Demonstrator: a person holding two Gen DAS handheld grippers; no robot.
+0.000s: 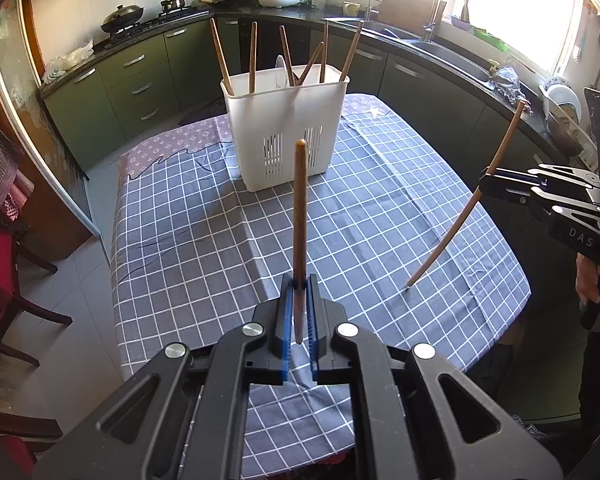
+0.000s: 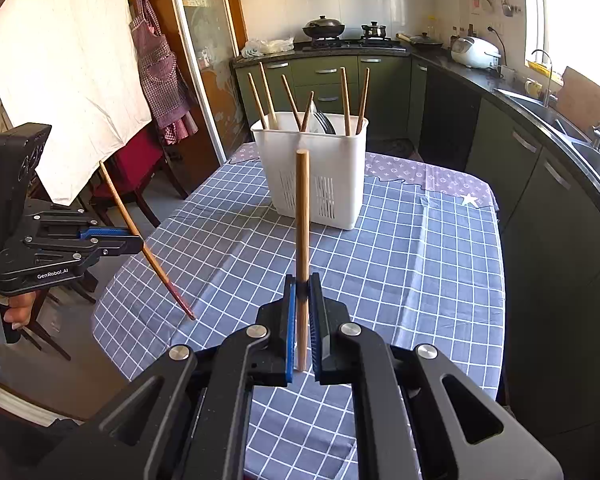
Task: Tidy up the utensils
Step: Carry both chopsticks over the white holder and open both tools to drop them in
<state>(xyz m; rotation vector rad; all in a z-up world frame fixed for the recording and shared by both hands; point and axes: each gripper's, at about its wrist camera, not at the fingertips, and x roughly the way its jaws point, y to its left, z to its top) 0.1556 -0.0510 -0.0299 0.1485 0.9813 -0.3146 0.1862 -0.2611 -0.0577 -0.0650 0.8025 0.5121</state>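
Left gripper [image 1: 299, 280] clamped tight on a dark-tipped wooden chopstick [image 1: 299, 216], held low on the shaft, stick upright over the checked tablecloth [image 1: 204, 240]. Centre, far side: white slotted utensil holder [image 1: 286, 132], six chopsticks already standing inside. Right gripper [image 2: 302, 280] likewise closed on a pale wooden chopstick [image 2: 302, 240]. Judged light, stiff, smooth; likely to pivot unless pinched near mid-shaft.

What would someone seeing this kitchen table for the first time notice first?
Most striking are two wooden chopsticks held upright over the checked tablecloth: the left gripper is shut on a darker chopstick, and the right gripper on a lighter chopstick. Behind them, at the table's far end, stands a white slotted utensil holder with six more chopsticks sticking out.
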